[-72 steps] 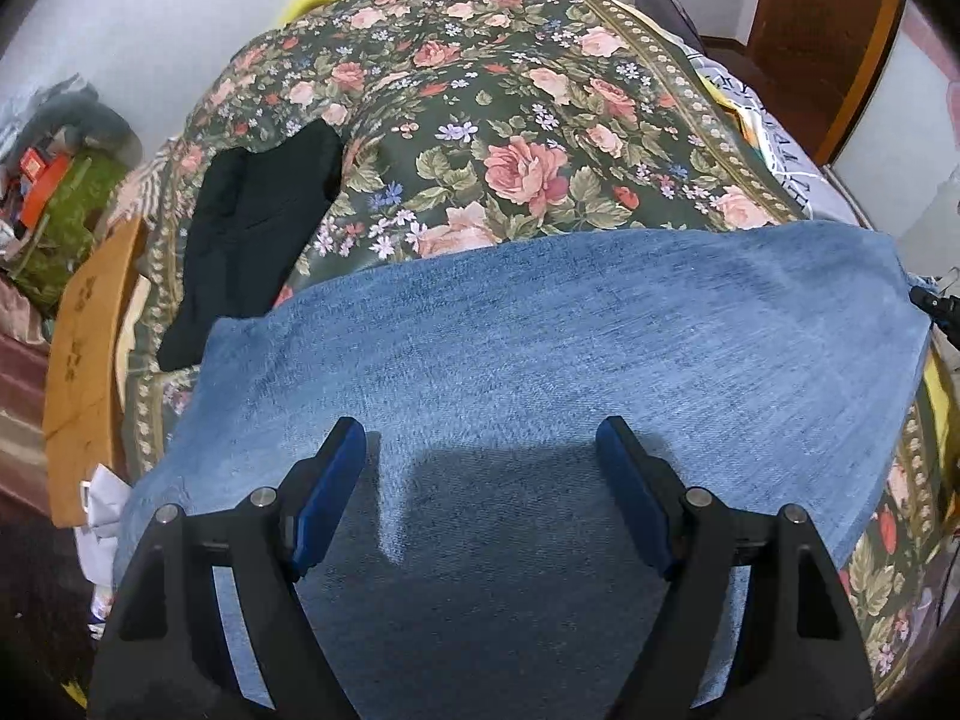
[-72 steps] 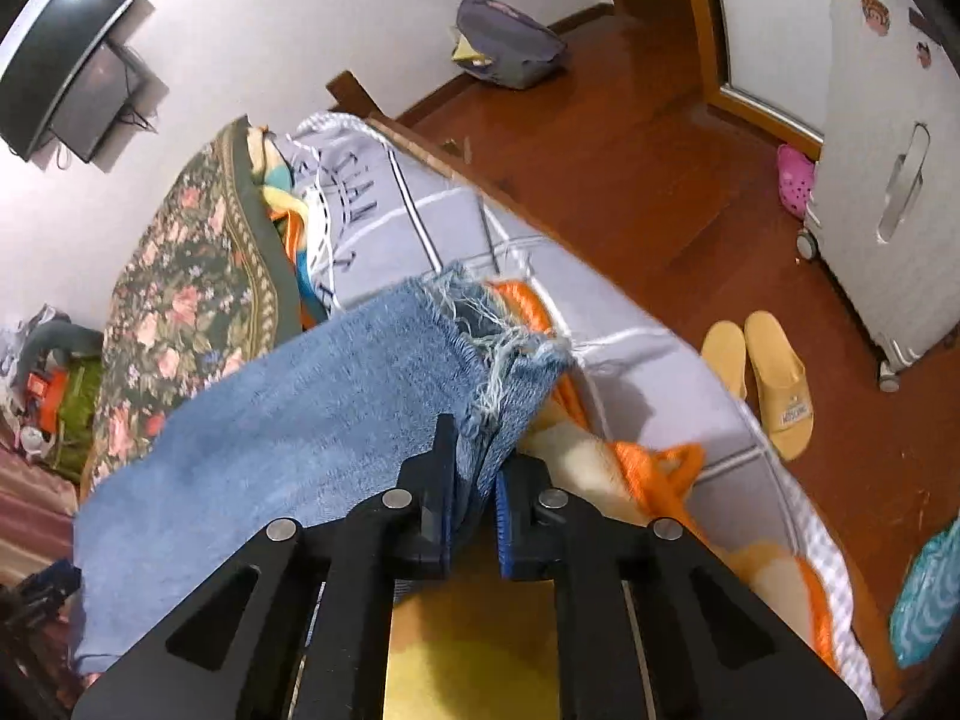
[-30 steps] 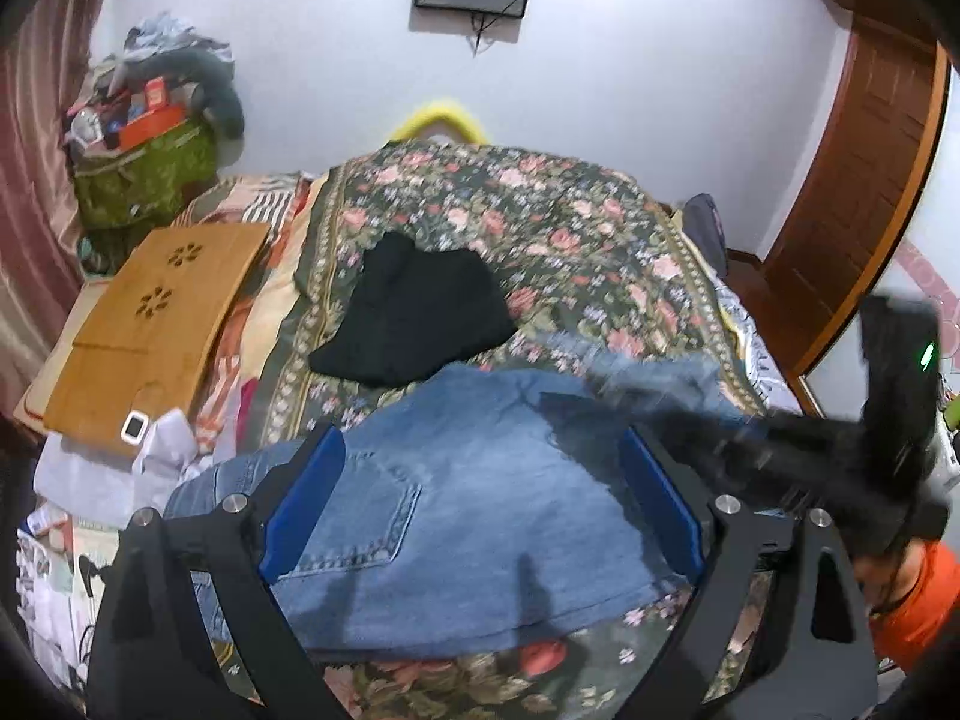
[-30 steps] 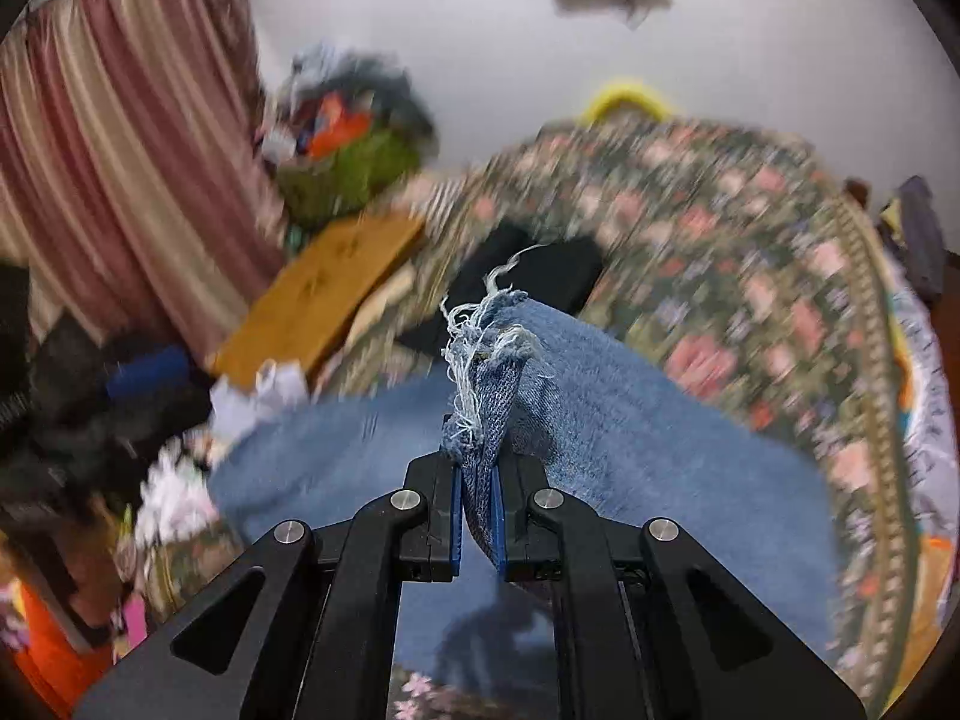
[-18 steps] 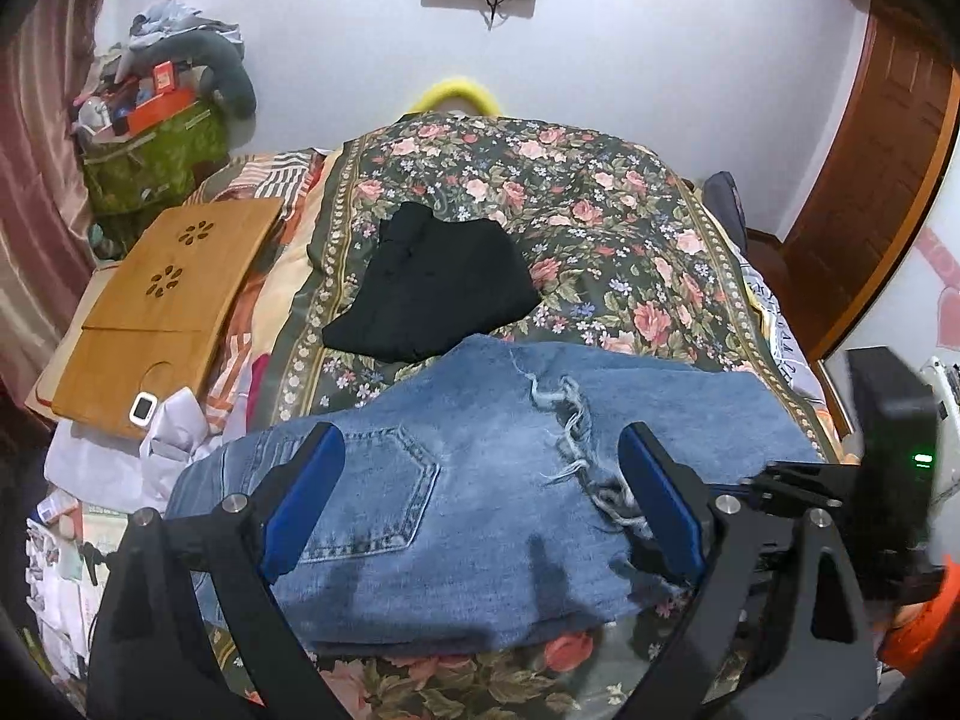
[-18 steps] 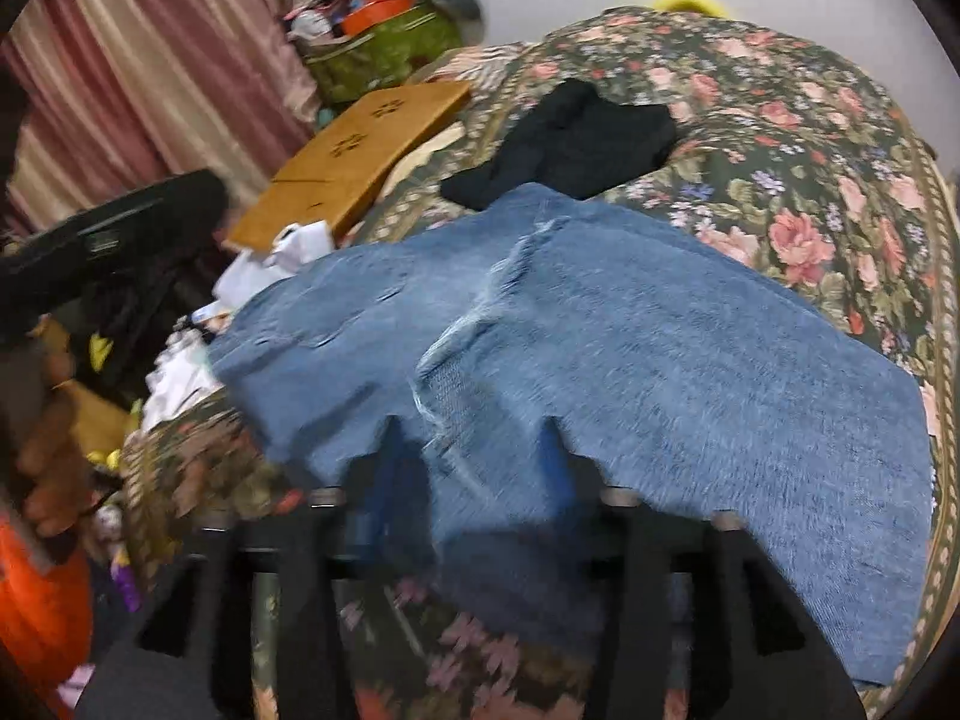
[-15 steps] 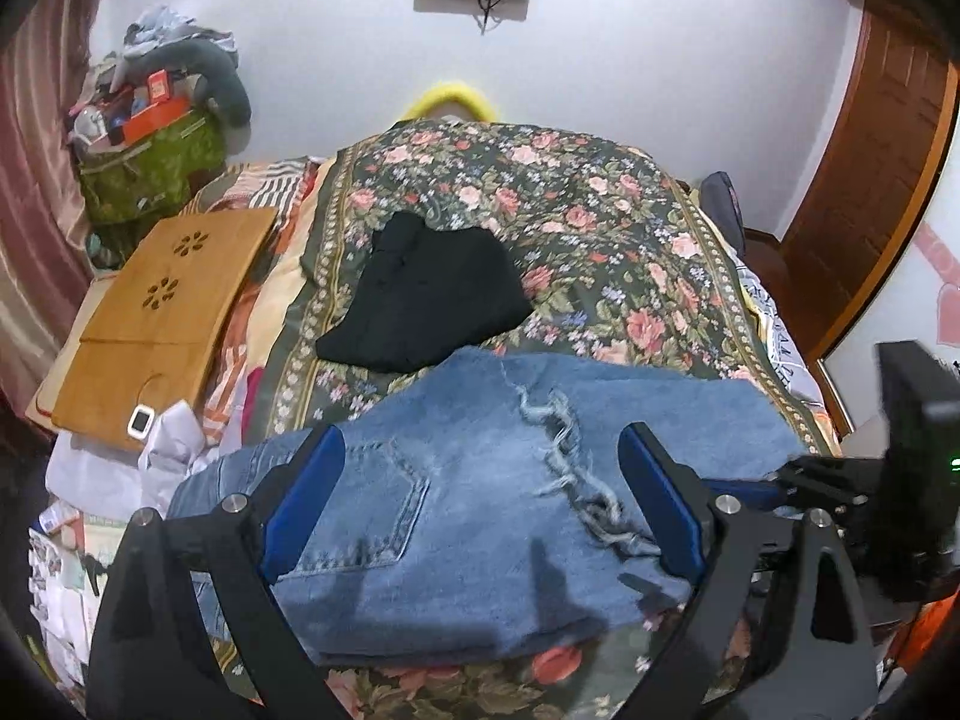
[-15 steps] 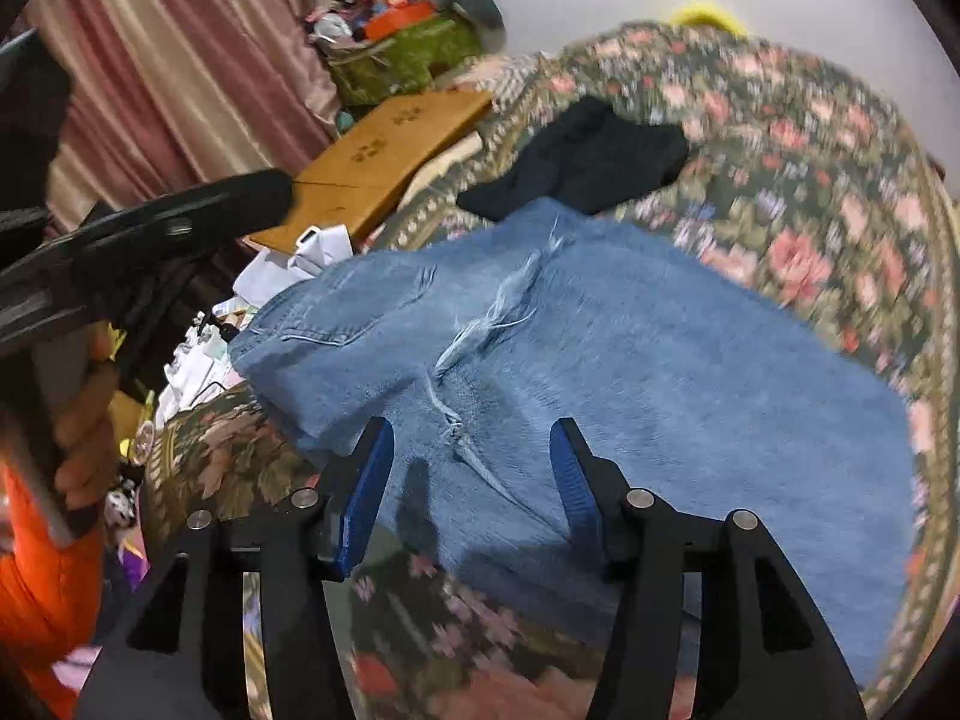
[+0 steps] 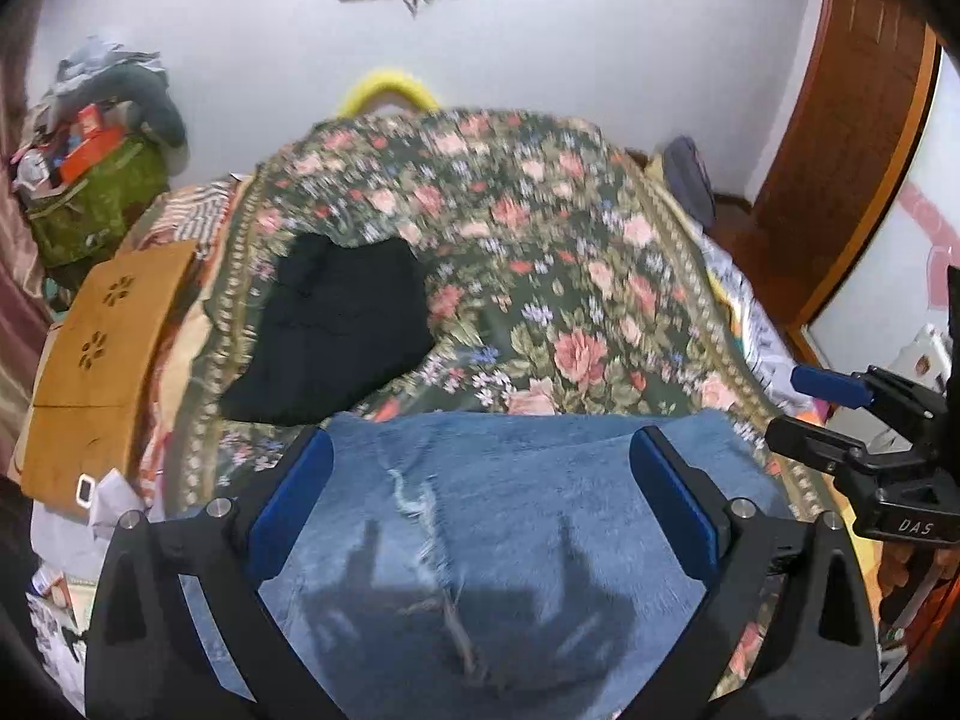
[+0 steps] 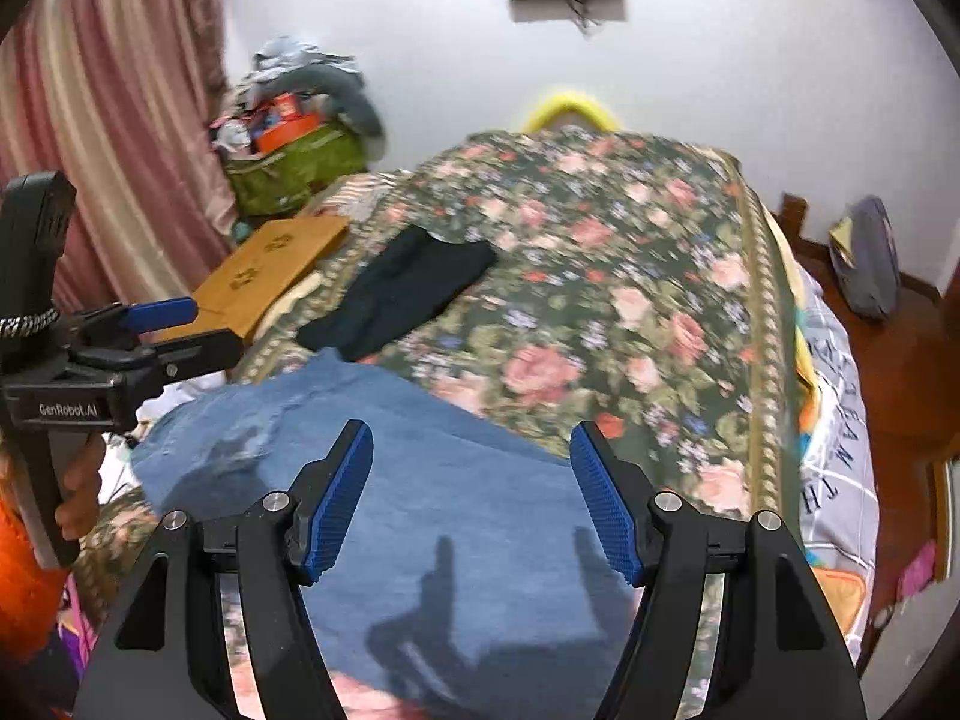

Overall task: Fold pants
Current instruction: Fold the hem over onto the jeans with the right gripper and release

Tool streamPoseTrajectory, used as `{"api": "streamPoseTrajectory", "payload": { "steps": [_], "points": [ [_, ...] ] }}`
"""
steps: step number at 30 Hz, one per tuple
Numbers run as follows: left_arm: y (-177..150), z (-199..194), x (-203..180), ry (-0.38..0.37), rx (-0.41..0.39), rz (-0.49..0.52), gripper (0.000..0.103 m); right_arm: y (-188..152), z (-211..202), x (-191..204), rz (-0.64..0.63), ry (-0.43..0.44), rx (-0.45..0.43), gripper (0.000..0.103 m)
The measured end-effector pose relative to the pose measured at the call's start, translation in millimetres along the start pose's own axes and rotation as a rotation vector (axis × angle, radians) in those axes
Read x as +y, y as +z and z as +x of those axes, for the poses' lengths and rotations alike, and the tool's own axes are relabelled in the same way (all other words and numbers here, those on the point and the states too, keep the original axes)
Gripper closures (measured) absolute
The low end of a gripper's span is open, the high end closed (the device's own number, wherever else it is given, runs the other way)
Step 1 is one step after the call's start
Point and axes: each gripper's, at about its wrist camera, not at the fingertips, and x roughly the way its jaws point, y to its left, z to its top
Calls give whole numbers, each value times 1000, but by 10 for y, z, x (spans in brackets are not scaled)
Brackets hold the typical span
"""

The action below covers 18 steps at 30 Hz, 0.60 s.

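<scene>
Pants: the blue jeans (image 9: 510, 510) lay folded over on the near end of the bed, frayed hem (image 9: 429, 516) on top around the middle.
Left gripper (image 9: 480, 510): hung right over the denim, fingers spread wide, nothing in them.
Right gripper (image 10: 471, 501): same deal, wide apart above the jeans, not pinching any cloth.
Bedspread: flowery green cover (image 9: 540, 276) under everything.
Black garment (image 9: 336, 324): sat at about 11 o'clock from the jeans, just beside their far edge.
Wooden lap tray (image 9: 102, 330): off at 10 o'clock, beside the bed.
</scene>
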Motion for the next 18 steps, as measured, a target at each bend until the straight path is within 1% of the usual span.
{"api": "streamPoseTrajectory", "payload": {
  "steps": [3,5,6,8,9,10,11,14,18],
  "points": [
    [-5,353,-71,-7,97,19,3,-86,230,-146,23,5,73,38],
    [-50,566,-99,9,153,41,3,-184,412,-208,29,3,126,38],
    [-79,664,-116,31,172,61,3,-236,496,-241,31,7,154,38],
    [-176,850,-141,117,196,140,3,-358,620,-318,51,37,209,38],
    [-223,910,-138,149,209,163,3,-417,672,-344,59,47,229,38],
    [-267,962,-117,165,227,175,3,-486,711,-350,54,50,246,38],
    [-320,997,-79,163,243,177,3,-533,722,-346,43,55,256,38],
    [-395,943,3,147,224,163,2,-642,654,-327,13,52,229,38],
    [-455,837,18,155,215,168,2,-740,565,-374,50,65,222,38]
  ]
}}
